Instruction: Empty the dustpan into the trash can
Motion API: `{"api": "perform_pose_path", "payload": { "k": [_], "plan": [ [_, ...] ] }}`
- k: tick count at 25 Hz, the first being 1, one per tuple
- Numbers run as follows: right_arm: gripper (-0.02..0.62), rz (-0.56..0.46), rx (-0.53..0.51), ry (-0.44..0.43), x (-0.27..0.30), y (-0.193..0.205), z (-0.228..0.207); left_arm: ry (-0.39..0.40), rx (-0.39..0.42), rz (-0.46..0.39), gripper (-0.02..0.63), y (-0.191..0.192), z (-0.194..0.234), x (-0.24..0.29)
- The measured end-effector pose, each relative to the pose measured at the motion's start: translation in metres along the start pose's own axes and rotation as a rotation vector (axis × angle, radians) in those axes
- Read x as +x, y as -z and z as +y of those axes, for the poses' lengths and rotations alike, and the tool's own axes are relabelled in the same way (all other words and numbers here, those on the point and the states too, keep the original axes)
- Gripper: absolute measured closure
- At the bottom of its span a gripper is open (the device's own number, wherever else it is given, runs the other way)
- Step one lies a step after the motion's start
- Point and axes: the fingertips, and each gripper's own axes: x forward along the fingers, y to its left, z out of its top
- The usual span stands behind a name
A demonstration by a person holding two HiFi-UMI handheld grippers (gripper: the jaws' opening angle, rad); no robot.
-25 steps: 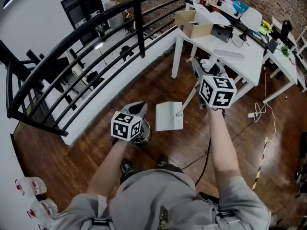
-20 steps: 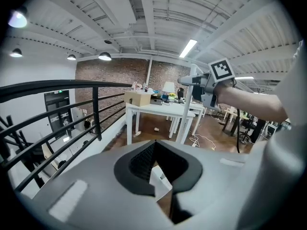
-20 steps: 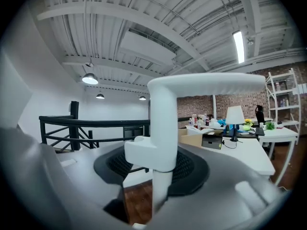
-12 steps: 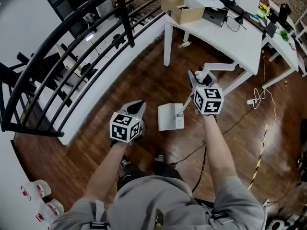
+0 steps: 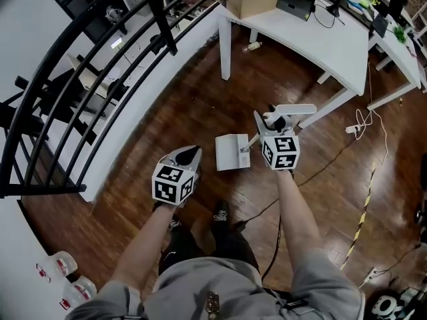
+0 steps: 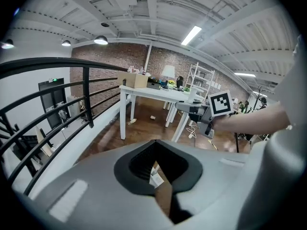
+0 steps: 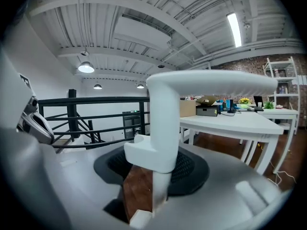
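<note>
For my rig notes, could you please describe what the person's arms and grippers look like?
The left gripper and right gripper are light grey moulded shells with black pads. The left cube and right cube are white with black square markers. The person wears a grey short-sleeved shirt; the forearms are bare.

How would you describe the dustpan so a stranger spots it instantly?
Find the long white table; beside it, down at the wooden floor, is the dustpan. It is the only flat white tray there, its tall handle clamped in the right hand-held gripper.
</note>
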Motion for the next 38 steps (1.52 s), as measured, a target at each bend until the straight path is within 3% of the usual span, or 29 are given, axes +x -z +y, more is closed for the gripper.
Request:
{"api": "perform_pose_path", "payload": {
  "k": [9,25,31,38],
  "plan": [
    [0.405,0.080,0.033,0.050,0.016,0.056,-0.021,0.014,-0.027,0.040,0.603,0.019,-0.002,0.015],
    [0.403,0.188,0.112,0.143,-0.016,0.096,-0.085,0.040,-0.052,0.074,0.603,0.035,-0.033,0.029],
    [0.324,0.221,0.147,0.149,-0.027,0.106,-0.090,0.029,-0.043,0.059,0.603,0.030,-0.035,0.023],
    [0.328,0.282,0.241,0.180,-0.076,0.133,-0.066,0.033,-0.022,0.019,0.603,0.014,-0.025,0.000]
  ]
}}
